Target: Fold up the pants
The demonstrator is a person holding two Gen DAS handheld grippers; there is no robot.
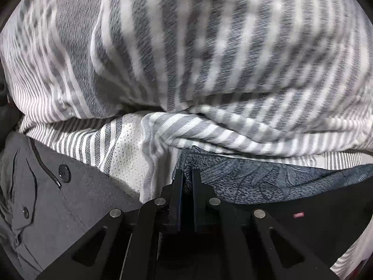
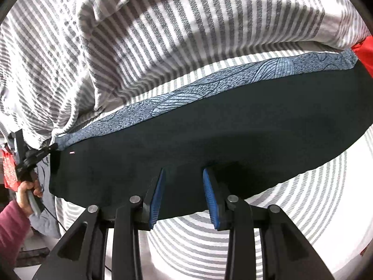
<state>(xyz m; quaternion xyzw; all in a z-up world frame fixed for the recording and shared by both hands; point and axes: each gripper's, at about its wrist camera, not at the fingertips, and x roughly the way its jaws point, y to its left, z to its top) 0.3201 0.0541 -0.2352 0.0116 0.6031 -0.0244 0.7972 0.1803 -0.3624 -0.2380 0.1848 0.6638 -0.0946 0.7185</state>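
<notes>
The pants [image 2: 209, 126] are dark teal-black with a blue leaf-patterned band [image 2: 209, 86] along their far edge. They lie flat on a grey-and-white striped bedsheet [image 2: 303, 221]. My right gripper [image 2: 184, 175] is open, its blue-padded fingers [image 2: 208, 193] over the near edge of the pants. My left gripper [image 1: 186, 175] is shut on the patterned band [image 1: 256, 177] at the left end of the pants. It also shows in the right wrist view [image 2: 50, 148], held by a hand.
A bunched striped duvet [image 2: 139, 35] rises just behind the pants and fills the left wrist view [image 1: 186, 46]. A grey garment with a button [image 1: 64, 173] lies to the left. Something red [image 2: 364, 51] sits at the far right.
</notes>
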